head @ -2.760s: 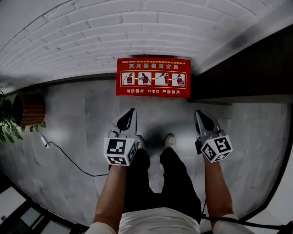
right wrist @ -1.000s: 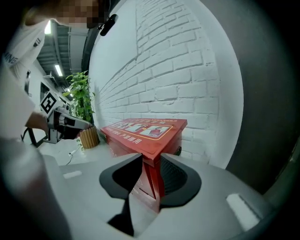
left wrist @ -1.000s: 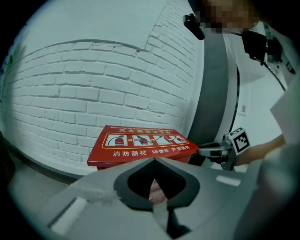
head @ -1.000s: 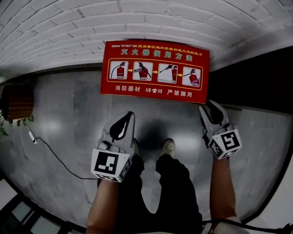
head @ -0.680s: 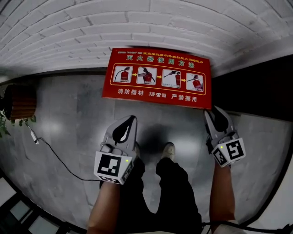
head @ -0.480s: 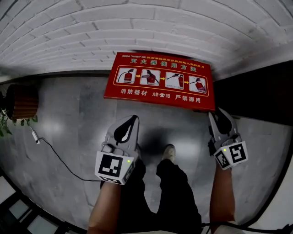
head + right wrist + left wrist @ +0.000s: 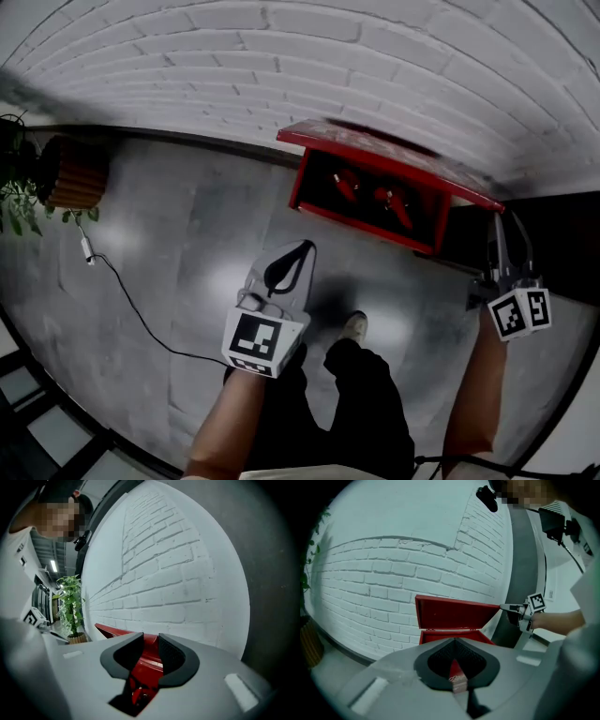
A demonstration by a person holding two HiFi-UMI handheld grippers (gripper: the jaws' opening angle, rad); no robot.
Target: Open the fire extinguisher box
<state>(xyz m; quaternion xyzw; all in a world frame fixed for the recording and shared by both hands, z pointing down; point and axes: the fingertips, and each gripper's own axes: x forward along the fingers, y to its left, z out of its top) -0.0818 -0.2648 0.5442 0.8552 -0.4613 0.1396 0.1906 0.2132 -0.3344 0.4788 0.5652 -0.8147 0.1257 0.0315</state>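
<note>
The red fire extinguisher box (image 7: 370, 220) stands on the floor against the white brick wall, and red extinguishers (image 7: 375, 195) show inside. Its lid (image 7: 384, 152) is swung up toward the wall. My right gripper (image 7: 502, 217) is at the lid's right front corner. In the right gripper view the red lid edge (image 7: 112, 631) fills the gap between the closing jaws of the right gripper (image 7: 150, 640). My left gripper (image 7: 305, 247) hangs in front of the box with its tips together and nothing in them. The left gripper view shows the left gripper (image 7: 455, 640), the raised lid (image 7: 454, 615) and the right gripper (image 7: 506, 607).
A potted plant in a slatted wooden pot (image 7: 75, 173) stands at the left wall. A thin cable (image 7: 131, 309) trails over the grey floor. A dark panel (image 7: 553, 225) lies right of the box. The person's shoe (image 7: 354, 325) is just in front of the box.
The lid lay flat and closed half a second ago; now it is tipped up and the inside shows. The right gripper has risen to the right with the lid corner.
</note>
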